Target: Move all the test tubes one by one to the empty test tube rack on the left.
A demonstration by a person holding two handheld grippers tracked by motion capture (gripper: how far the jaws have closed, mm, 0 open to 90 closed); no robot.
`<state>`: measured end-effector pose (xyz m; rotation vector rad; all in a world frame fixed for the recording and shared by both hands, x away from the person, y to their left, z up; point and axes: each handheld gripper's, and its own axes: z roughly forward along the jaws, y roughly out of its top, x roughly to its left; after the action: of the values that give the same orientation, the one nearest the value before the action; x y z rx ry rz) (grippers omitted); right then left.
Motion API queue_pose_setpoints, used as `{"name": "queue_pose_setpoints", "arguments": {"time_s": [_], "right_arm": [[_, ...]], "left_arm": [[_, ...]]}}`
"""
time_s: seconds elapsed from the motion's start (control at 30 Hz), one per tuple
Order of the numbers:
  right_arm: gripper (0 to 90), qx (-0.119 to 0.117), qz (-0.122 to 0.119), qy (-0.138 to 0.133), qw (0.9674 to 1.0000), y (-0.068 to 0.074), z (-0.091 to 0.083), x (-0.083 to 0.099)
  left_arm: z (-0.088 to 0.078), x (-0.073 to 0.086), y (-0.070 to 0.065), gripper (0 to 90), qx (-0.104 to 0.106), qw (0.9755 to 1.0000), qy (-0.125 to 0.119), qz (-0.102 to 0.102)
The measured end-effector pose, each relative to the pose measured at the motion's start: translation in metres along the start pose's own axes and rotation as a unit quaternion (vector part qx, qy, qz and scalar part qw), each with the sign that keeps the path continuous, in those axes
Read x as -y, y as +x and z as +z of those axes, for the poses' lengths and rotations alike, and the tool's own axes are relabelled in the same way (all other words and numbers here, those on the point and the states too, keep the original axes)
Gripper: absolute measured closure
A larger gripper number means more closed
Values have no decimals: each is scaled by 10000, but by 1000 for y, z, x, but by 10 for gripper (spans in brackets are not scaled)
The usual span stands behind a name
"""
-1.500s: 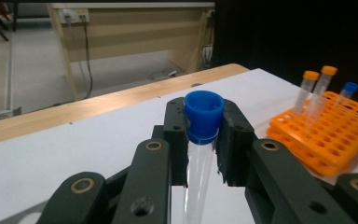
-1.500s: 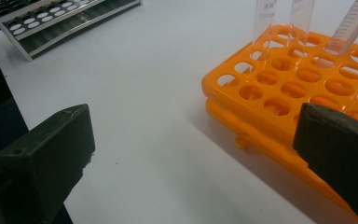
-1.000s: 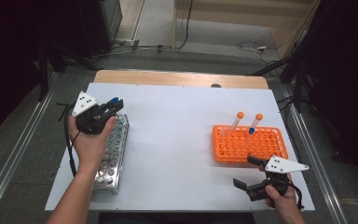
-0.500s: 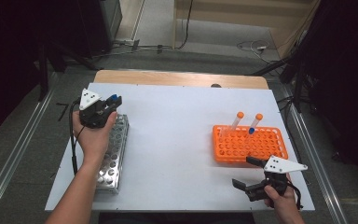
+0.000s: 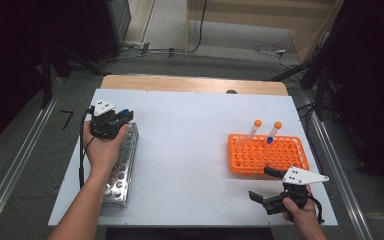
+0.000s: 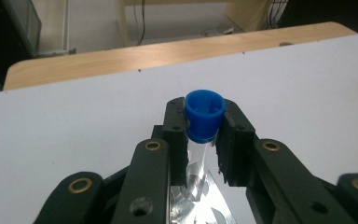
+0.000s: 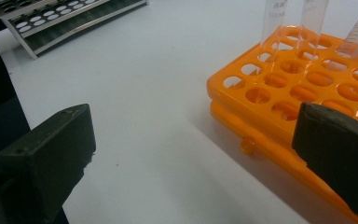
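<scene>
Movement is all on the left side: over the last second the left gripper (image 5: 121,116) travels from mid-rack toward the far end of the metal rack (image 5: 120,172) and sinks a little, carrying a blue-capped tube (image 6: 204,115) with it. Its jaws are clamped on the tube just under the cap — the left gripper view shows both pads pressing the clear wall, cap upward, with the rack's holes glinting below the tube's lower end. Whether the tip has already entered a hole I cannot tell; the gripper body hides it from above.

That drop reads as the start of seating the tube in the metal rack, so the carry looks nearly over and what remains is to line up a hole, lower and let go.

On the other side nothing shifts. The right gripper (image 5: 267,187) rests near the table's front edge, just beside the orange rack (image 5: 280,161), jaws spread wide with nothing between them. Three tubes stand at the orange rack's far side — two orange-capped, one blue-tipped — so more transfers seem likely.
</scene>
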<state>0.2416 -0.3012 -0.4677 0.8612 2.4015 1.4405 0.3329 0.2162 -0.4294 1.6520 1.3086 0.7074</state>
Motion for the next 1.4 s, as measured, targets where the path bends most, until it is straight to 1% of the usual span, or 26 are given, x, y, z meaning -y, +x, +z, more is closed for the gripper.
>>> {"name": "queue_pose_setpoints", "arguments": {"time_s": [0.07,0.13,0.27,0.3,0.33,0.47,0.5,0.57,0.6,0.67,0.7,0.73,0.77,0.87,0.9,0.93,1.0,1.03,1.07,1.1,1.13,1.27,1.3,1.33,1.37,1.4], "right_arm": [[0,4,12,5,10000,-1,0,0],[0,-10,25,-1,10000,-1,1,0],[0,-4,56,-1,10000,-2,2,-1],[0,-4,56,-1,10000,-2,2,-1],[0,-1,56,-14,10000,-3,2,-1],[0,30,35,-8,10000,-3,2,-3],[0,41,42,-12,10000,-4,2,-3],[0,79,46,-36,10000,-5,2,-4],[0,94,80,-31,9999,-6,1,-4],[0,129,114,-94,9998,-8,0,-5],[0,129,114,-94,9998,-8,0,-5],[0,181,150,-122,9996,-10,-1,-6],[0,230,161,-130,9995,-11,-2,-7],[0,327,203,-167,9991,-15,-3,-10],[0,354,214,-179,9990,-16,-3,-11],[0,354,214,-179,9990,-16,-3,-11],[0,447,280,-226,9984,-20,-5,-13],[0,447,280,-226,9984,-20,-5,-13],[0,516,317,-226,9979,-24,-5,-14],[0,559,329,-226,9976,-26,-5,-14],[0,559,329,-226,9976,-26,-5,-14],[0,714,394,-246,9964,-34,-7,-17],[22,782,425,-251,9957,-37,-9,-20],[22,782,425,-251,9957,-37,-9,-20],[35,958,427,-248,9942,-41,-8,-22],[35,1023,445,-242,9935,-44,-8,-24]], "left_arm": [[1,1,0,752,15,10000,79,25],[0,1,1,743,40,9999,114,-27],[-1,1,1,675,57,9999,118,-93],[-1,1,1,675,70,9999,119,-101],[-2,1,0,598,72,9999,99,-119],[-10,-2,-6,460,242,9996,-59,-157],[-10,-2,-6,416,242,9996,-59,-157],[-15,-3,-9,332,328,9991,-169,-213],[-20,-4,-13,299,448,9983,-268,-240],[-23,-4,-16,242,496,9980,-317,-243],[-26,-3,-18,242,547,9977,-338,-232],[-28,-3,-21,181,599,9973,-358,-220],[-30,-2,-24,158,636,9971,-362,-193],[-38,0,-33,113,756,9962,-409,-118],[-44,1,-39,107,862,9952,-461,-102],[-44,1,-39,103,862,9952,-461,-102],[-52,4,-48,98,990,9937,-527,-68],[-52,4,-48,79,990,9937,-527,-68],[-54,5,-50,73,1023,9933,-541,-66],[-60,7,-55,72,1098,9922,-591,-83],[-60,7,-55,72,1098,9922,-591,-83],[-69,12,-65,54,1189,9905,-689,-101],[-71,14,-67,47,1219,9899,-718,-119],[-73,15,-69,47,1235,9896,-725,-137],[-74,17,-71,43,1260,9893,-732,-116],[-76,20,-74,37,1287,9889,-740,-112]]}}
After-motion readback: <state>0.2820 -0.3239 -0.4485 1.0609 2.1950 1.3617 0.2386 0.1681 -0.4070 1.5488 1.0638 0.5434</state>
